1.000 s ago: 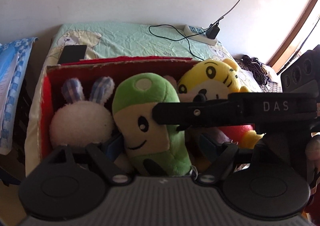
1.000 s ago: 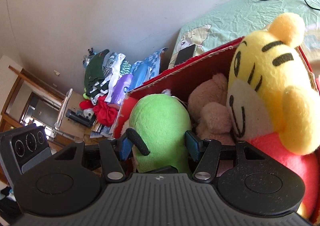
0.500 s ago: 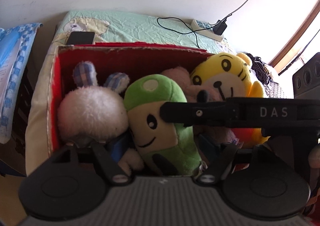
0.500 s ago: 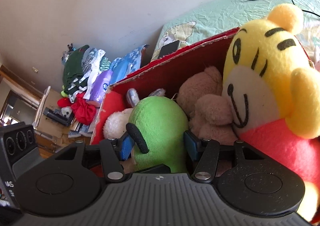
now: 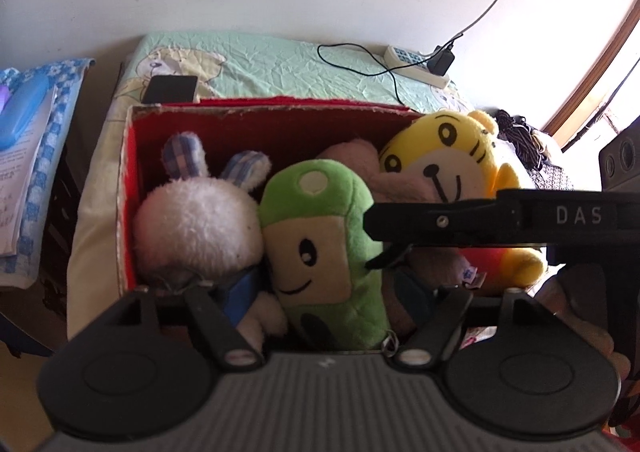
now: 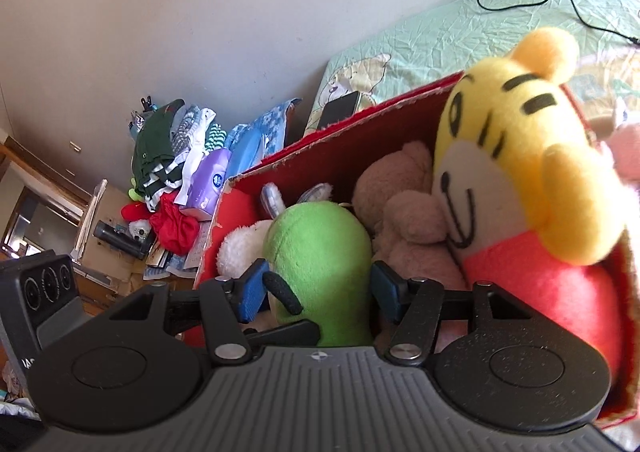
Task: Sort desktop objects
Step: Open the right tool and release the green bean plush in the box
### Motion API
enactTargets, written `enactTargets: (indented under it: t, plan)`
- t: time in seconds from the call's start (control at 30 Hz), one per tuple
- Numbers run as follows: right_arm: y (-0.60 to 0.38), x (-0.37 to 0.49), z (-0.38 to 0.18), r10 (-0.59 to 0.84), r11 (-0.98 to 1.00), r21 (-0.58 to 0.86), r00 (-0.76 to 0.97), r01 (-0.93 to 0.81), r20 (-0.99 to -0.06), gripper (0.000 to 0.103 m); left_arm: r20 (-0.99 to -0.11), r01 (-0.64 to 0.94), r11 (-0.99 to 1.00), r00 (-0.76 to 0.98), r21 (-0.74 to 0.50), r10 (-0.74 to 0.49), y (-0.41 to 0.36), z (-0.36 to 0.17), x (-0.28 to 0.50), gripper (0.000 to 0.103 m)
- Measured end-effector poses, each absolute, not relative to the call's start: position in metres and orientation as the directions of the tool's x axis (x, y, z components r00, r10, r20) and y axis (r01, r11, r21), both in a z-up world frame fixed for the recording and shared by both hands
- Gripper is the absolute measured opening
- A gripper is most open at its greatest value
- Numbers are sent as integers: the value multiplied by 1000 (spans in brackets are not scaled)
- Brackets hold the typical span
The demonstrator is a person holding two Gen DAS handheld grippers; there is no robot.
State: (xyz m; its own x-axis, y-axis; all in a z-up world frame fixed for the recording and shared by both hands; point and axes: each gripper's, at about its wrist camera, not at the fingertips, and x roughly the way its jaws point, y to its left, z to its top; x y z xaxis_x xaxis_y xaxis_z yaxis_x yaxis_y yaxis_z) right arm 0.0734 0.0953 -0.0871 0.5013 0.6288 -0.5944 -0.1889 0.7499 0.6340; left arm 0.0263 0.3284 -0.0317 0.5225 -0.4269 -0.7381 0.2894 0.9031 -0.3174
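A red cardboard box [image 5: 280, 108] [image 6: 340, 132] holds several plush toys. A green plush toy [image 5: 320, 236] [image 6: 320, 252] stands upright in the middle. A white bunny [image 5: 196, 224] [image 6: 240, 248] is on its left. A beige bear [image 5: 352, 160] [image 6: 400, 204] and a yellow tiger [image 5: 444, 156] [image 6: 500, 156] are on its right. My right gripper [image 6: 318, 288] is shut on the green toy, a blue pad pressing each side. My left gripper [image 5: 326, 288] is open, its pads wide on either side of the same toy. A right gripper finger [image 5: 440, 220] crosses the left wrist view.
The box sits on a bed with a pale green sheet [image 5: 280, 64]. Behind it lie a black phone [image 5: 170, 89] and a power strip [image 5: 416, 64] with cables. A pile of clothes [image 6: 168, 148] lies on the floor to the left. A wall rises close behind.
Both cameras now look further down into the box, and the white bunny has come into the right wrist view. The green toy stays between the fingers of both grippers.
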Motion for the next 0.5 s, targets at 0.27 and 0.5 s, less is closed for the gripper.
enactTargets:
  t: [0.27,0.5]
  plan:
    - [94,71,-94,652,730,664,461,-164,-602,32,-714,322,900,553,-294,-431,321,-17,12,79]
    - [108,71,-99,669,720,671,436,-177,-602,32,-753,274,920,531,-280,-388,323,-30,21,75]
